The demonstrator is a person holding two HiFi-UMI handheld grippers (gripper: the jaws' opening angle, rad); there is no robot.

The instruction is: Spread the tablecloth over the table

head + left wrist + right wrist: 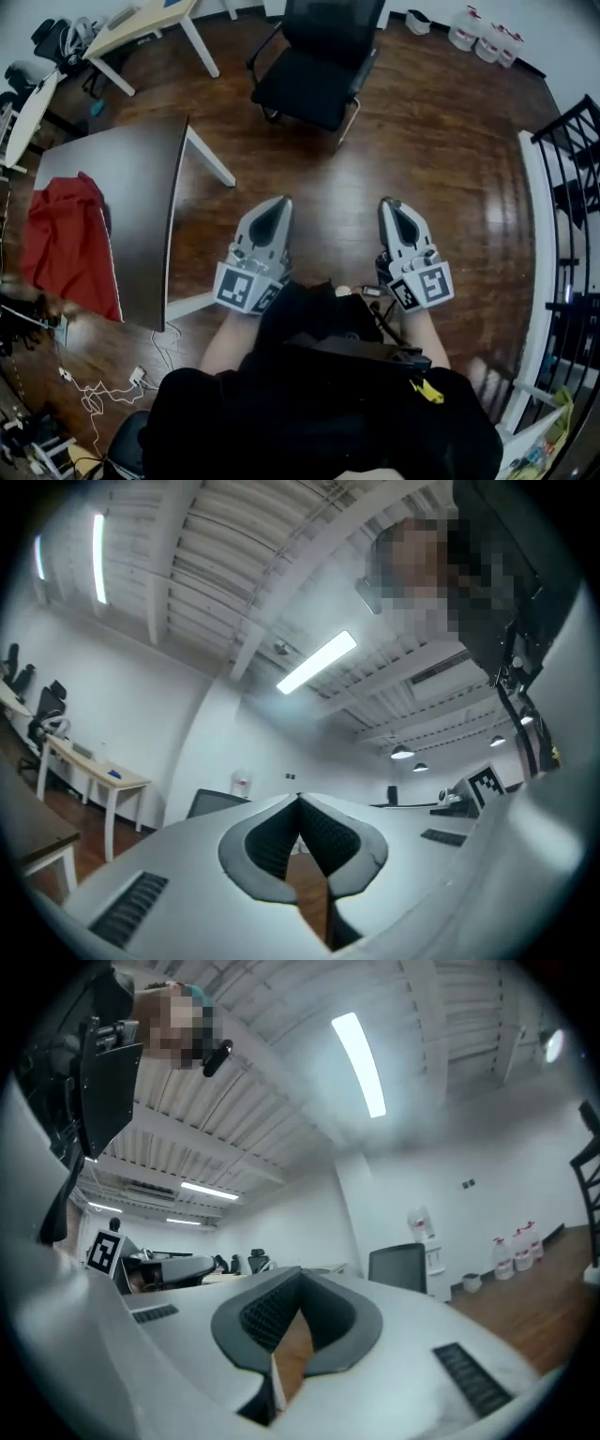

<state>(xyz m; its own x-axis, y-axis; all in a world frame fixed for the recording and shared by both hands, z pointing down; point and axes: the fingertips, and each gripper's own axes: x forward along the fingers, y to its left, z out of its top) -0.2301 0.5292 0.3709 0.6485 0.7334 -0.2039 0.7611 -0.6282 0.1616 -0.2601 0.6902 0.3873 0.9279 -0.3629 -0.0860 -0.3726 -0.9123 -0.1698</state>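
1. At the nine o'clock side of the head view, the red tablecloth (pixel 66 239) lies bunched on the dark table (pixel 141 178), well apart from both grippers.
2. The cloth's long axis runs roughly from twelve to six o'clock, alongside the table's long edge. Its narrower, rumpled end points toward twelve. Its broader end points toward six and reaches the table's near edge; whether it hangs over that edge cannot be told.
3. The cloth covers only the nine o'clock strip of the tabletop, and the dark surface toward three o'clock is uncovered.
4. The left gripper (pixel 278 202) is held low in the middle of the head view, just ahead of the person's dark-clothed body. It points toward twelve o'clock over the wooden floor (pixel 450 141). Its jaws are pressed together at the tips, and the left gripper view shows nothing between the ribbed pads.
5. The right gripper (pixel 389 202) sits near it on the three o'clock side, about parallel and pointing the same way. Its jaws are likewise closed tip to tip and hold nothing.
6. A black office chair (pixel 319 56) stands at twelve o'clock, beyond both gripper tips.
7. A pale table (pixel 141 23) stands at eleven o'clock, and white water bottles (pixel 487 39) stand at one o'clock.
8. White cables (pixel 112 389) trail on the floor at seven o'clock, and a dark railing (pixel 577 178) runs along the three o'clock edge.
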